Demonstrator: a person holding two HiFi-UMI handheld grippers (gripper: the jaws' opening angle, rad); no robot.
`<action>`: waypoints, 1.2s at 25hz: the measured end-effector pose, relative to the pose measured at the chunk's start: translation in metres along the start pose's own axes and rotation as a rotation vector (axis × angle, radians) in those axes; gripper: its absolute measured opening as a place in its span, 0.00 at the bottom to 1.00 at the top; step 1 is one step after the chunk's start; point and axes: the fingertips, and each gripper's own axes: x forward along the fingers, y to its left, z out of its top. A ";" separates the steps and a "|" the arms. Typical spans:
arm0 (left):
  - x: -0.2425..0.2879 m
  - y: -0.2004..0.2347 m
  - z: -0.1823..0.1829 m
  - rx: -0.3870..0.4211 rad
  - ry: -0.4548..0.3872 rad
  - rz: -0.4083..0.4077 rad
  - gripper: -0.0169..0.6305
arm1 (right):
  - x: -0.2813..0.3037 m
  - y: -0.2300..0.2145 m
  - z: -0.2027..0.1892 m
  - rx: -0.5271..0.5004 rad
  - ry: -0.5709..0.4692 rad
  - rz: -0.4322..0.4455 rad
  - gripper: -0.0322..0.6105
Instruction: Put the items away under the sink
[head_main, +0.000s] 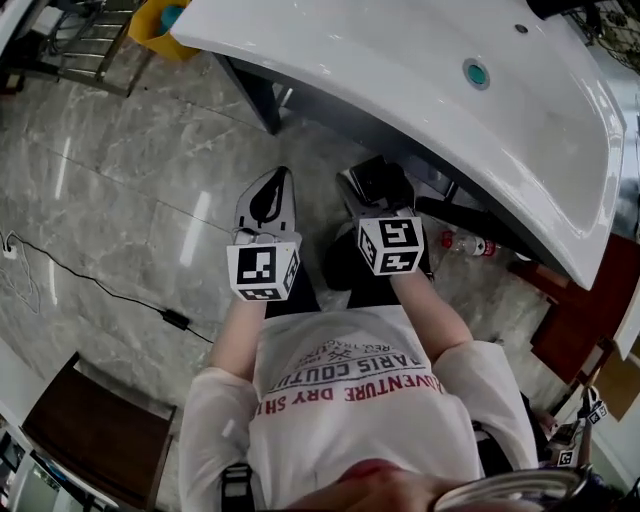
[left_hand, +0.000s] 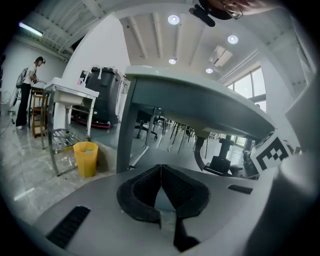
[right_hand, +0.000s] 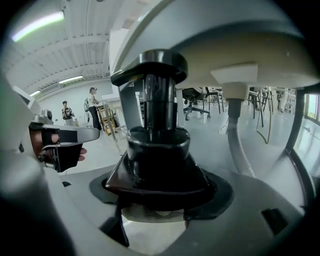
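I am crouched in front of the white sink (head_main: 400, 90), both grippers pointed at the space beneath it. My right gripper (head_main: 378, 188) is shut on a black bottle-like object (right_hand: 157, 135) with a square base, a round neck and a wide cap. The object stands just below the sink's underside (right_hand: 225, 45), beside the grey drain pipe (right_hand: 236, 135). My left gripper (head_main: 272, 195) hangs to the left of it, shut with nothing between its black pads (left_hand: 161, 187). A clear plastic bottle (head_main: 468, 243) with a red cap lies on the floor under the sink.
The sink's metal leg (head_main: 262, 95) stands ahead on the left. A yellow bin (head_main: 165, 20) and a metal rack (head_main: 85, 40) are farther off. A black cable with an adapter (head_main: 175, 320) crosses the marble floor. Wooden furniture (head_main: 95, 430) sits at lower left and more at right (head_main: 590, 310).
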 end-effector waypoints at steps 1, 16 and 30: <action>0.010 0.002 -0.010 0.012 -0.013 -0.006 0.06 | 0.010 -0.005 -0.008 -0.002 -0.014 -0.007 0.64; 0.037 0.008 -0.042 0.098 -0.109 -0.048 0.06 | 0.046 -0.082 -0.021 0.058 -0.150 -0.307 0.64; 0.031 0.024 -0.067 0.089 -0.070 -0.011 0.06 | 0.088 -0.132 0.008 0.073 -0.190 -0.411 0.64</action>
